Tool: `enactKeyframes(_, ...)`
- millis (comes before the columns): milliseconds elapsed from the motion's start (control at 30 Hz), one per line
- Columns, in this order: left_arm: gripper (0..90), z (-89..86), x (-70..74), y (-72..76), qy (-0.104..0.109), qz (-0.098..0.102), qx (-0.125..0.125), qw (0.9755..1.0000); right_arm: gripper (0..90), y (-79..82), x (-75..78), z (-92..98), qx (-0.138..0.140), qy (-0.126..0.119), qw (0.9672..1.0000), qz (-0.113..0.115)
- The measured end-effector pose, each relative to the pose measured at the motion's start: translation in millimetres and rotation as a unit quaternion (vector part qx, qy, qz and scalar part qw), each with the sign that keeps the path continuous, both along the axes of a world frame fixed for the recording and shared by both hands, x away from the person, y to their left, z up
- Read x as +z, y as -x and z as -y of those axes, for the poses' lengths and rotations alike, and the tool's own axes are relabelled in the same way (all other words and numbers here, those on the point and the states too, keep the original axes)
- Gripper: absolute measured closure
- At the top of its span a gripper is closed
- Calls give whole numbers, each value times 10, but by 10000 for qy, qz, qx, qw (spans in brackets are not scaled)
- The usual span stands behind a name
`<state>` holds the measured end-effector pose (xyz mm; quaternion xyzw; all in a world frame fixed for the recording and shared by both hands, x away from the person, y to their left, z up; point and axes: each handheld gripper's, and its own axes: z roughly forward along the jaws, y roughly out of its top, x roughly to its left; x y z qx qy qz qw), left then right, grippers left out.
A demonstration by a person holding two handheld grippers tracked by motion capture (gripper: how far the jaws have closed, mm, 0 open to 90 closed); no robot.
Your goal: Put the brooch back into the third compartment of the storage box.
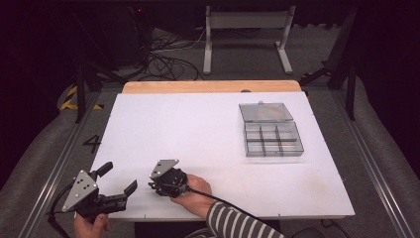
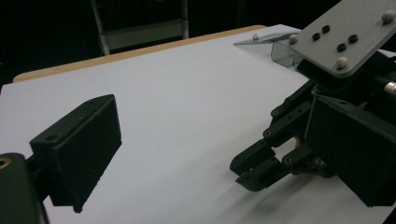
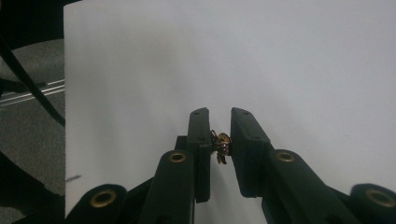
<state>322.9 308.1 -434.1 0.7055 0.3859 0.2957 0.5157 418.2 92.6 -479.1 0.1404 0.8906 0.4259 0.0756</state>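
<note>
- My right hand-held gripper (image 3: 219, 149) is closed on a tiny dark and brassy part (image 3: 220, 148), pinched between the two pads close to the counter (image 1: 198, 134); it is too small for me to say what it is, possibly a little ring or clasp.
- In the high view that right hand-held gripper (image 1: 157, 187) sits low near the counter's near edge, held by the hand with the striped sleeve (image 1: 237, 223).
- My left hand-held gripper (image 1: 119, 181) stands open with nothing between its jaws, just beside the right one, at the near left corner.
- Risk as I judge it: the part is caught by only a sliver of pad, so a twist or quick lift could flick it out, and it would be hard to find on the white sheet or off the near edge.
- Second risk: the two tools are close, so swinging the right one leftward could knock them together.
- The clear compartment box (image 1: 271, 130), lid laid back, lies well apart at the far right; the stretch of counter between is bare, giving free room for a carry across.
</note>
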Motion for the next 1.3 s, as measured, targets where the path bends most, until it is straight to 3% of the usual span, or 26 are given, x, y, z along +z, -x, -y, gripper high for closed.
enactKeyframes(267, 43, 12, -3, -2, -17, -3, -8, 10000, 792, -15, 154, 198, -49, -106, 9999, -33)
enactKeyframes(700, 43, 18, -6, -4, -31, -23, -23, 10000, 792, -40, 349, 442, -90, -153, 9998, 111)
enactKeyframes(1133, 44, 22, -13, -12, -52, -34, -35, 10000, 792, -71, 434, 552, -81, -169, 9997, 183)
enactKeyframes(1300, 45, 22, -16, -16, -53, -48, -51, 10000, 792, -128, 536, 706, -238, -239, 9991, 240)
